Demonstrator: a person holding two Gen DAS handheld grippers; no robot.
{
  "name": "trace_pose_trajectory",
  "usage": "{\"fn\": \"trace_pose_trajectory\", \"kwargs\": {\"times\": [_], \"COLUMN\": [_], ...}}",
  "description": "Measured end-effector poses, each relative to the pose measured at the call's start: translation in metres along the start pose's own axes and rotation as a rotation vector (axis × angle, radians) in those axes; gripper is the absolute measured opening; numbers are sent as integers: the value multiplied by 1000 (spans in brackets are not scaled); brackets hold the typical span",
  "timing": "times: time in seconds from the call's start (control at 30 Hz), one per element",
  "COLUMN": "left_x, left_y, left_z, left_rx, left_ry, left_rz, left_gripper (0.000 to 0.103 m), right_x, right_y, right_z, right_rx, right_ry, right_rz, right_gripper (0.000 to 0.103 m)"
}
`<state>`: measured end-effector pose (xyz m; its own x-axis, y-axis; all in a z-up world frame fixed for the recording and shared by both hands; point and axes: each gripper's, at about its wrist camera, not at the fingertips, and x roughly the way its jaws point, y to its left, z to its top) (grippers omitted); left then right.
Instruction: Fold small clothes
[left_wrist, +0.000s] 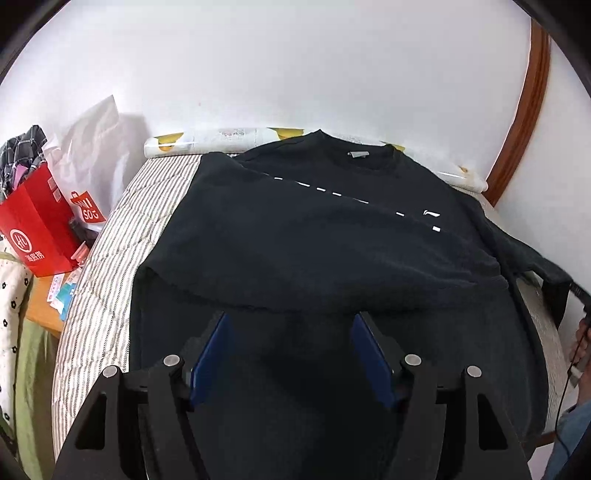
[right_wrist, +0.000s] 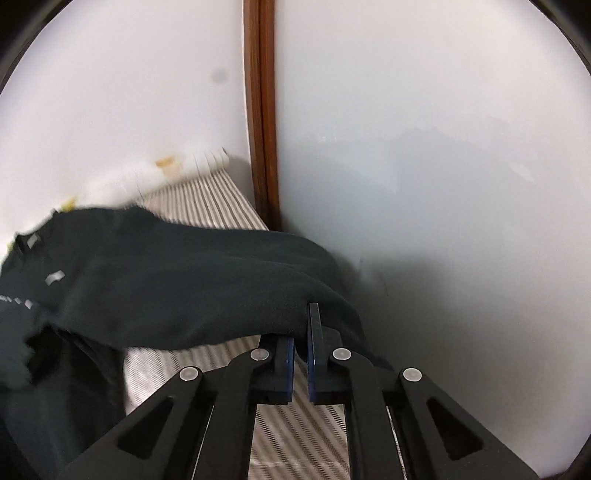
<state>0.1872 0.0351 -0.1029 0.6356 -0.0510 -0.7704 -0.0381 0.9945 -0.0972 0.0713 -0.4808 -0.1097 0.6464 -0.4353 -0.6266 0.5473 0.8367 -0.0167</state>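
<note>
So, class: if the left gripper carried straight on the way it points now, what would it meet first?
Most likely the black shirt spread on the striped bed cover. The left gripper, jaws open and empty, points down at the dark cloth with nothing else between; how near it is I cannot judge.

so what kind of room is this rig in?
Likely a bedroom at home: the black top lies on a striped mattress against a white wall, with shopping bags piled beside the bed.
</note>
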Motion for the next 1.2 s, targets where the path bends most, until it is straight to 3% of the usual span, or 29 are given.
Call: {"fn": "trace_pose_trajectory", "kwargs": {"times": [0.23,0.47,0.6,0.77,0.97,1.07,1.2], "left_x": [-9,-13,-6,4,15,15,15], "left_y": [20,43,58,68,69,64,54], "left_z": [1,-2,-7,-18,-24,-23,-22], "left_rx": [1,-7,-49,-70,-75,-58,-25], "left_ry": [-21,-22,0,36,76,82,85], "left_rz": [11,25,18,15,5,5,1], "left_gripper": [66,66,66,66,66,66,66], "right_x": [-62,-109,-118,-104,-52,-31,-26], "right_y": [60,170,239,317,368,369,346], "right_z": [33,53,38,-4,-54,-68,-78], "right_rx": [-59,-193,-301,-484,-572,-554,-521], "right_ry": [-118,-189,-177,-141,5,97,149], "right_rz": [102,280,355,400,391,398,391], "right_gripper": [5,5,5,5,7,12,50]}}
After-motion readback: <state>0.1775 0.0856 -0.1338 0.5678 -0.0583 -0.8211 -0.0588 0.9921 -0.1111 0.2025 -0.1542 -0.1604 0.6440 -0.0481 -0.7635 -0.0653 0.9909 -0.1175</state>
